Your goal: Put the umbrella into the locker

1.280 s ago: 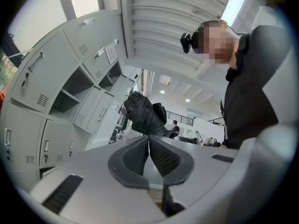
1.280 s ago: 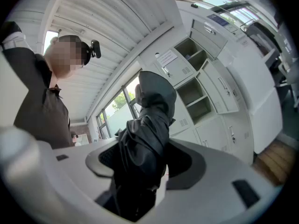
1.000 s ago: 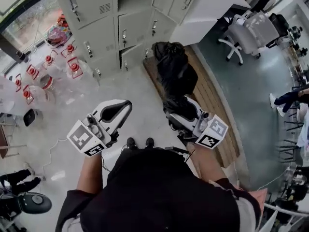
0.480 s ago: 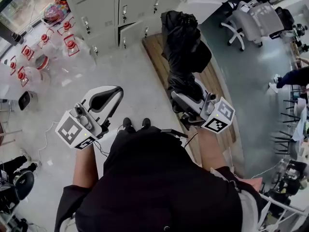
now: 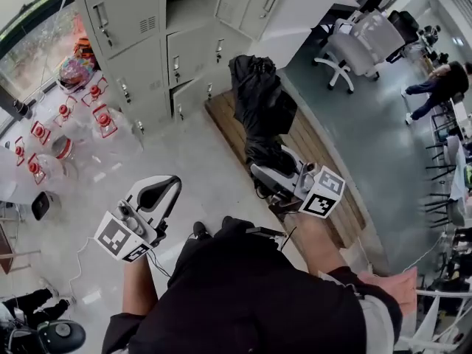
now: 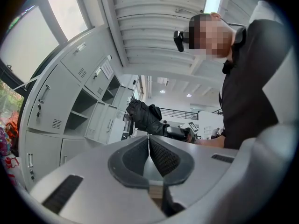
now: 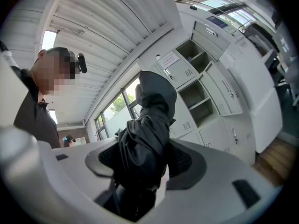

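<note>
Right hand-held gripper [image 5: 270, 169] is clamping the folded black umbrella [image 5: 258, 105] at centre frame; left hand-held gripper [image 5: 161, 195] is closed and empty. We're in the carrying step, and next we're needing to aim it into an open compartment of the locker [image 5: 133, 21], upper left.

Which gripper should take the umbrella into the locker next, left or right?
Right, probably. The right gripper is shut on the black umbrella, with open locker compartments ahead of it. The left gripper is shut and empty, so it would need a handover.
</note>
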Available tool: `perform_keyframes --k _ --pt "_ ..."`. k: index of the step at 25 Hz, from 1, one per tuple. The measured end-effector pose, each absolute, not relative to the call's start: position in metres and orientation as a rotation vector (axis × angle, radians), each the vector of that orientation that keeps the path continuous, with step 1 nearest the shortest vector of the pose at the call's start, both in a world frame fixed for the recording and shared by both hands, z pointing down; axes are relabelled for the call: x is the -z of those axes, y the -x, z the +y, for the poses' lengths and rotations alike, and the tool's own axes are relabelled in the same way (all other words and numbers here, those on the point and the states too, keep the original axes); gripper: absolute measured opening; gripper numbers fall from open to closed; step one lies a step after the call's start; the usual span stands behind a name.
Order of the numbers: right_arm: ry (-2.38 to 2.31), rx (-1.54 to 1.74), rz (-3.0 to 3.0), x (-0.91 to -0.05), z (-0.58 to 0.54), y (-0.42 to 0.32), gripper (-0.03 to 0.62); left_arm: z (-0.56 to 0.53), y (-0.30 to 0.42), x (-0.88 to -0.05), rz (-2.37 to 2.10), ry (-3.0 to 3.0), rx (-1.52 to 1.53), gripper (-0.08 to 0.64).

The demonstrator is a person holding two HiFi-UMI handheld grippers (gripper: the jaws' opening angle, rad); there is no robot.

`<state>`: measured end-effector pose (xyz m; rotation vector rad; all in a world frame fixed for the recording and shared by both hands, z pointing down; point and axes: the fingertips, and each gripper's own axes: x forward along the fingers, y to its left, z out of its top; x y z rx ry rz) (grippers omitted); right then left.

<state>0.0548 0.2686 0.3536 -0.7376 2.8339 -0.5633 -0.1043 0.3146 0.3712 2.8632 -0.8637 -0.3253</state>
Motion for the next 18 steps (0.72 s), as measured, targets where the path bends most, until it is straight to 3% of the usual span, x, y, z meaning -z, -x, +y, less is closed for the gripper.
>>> perform_keyframes --k 18 --pt "0.891 0.415 2.832 -0.343 0.241 -0.112 0.268 0.244 0.040 -0.347 -0.629 -3.008 0.247 0.018"
